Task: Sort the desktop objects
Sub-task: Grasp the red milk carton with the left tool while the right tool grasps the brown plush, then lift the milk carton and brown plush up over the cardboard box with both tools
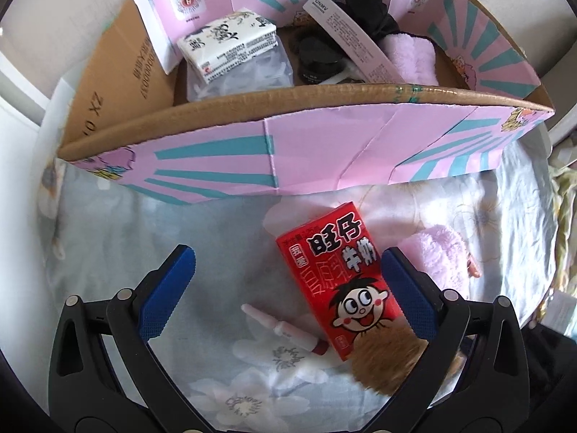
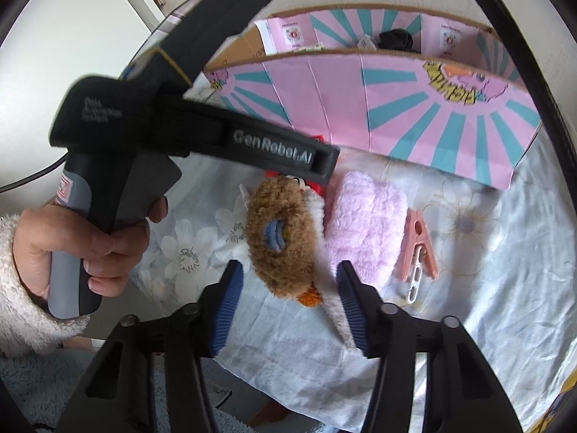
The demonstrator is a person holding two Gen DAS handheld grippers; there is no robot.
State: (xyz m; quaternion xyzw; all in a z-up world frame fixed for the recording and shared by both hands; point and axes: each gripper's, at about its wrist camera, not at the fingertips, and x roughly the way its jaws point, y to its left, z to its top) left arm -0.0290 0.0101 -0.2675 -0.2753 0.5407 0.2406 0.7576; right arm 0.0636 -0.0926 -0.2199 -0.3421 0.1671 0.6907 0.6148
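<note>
Desktop objects left to sort lie nearest: a brown plush toy (image 2: pixel 279 241), a red milk carton (image 1: pixel 340 278) between the spread-apart left gripper (image 1: pixel 288 281), a pink towel (image 2: pixel 364 227) and a clothespin (image 2: pixel 418 252). The right gripper (image 2: pixel 288 306) also gapes empty. Farther off, the cardboard box (image 1: pixel 288 155) already holds several items, so sorting seems partly done.
</note>
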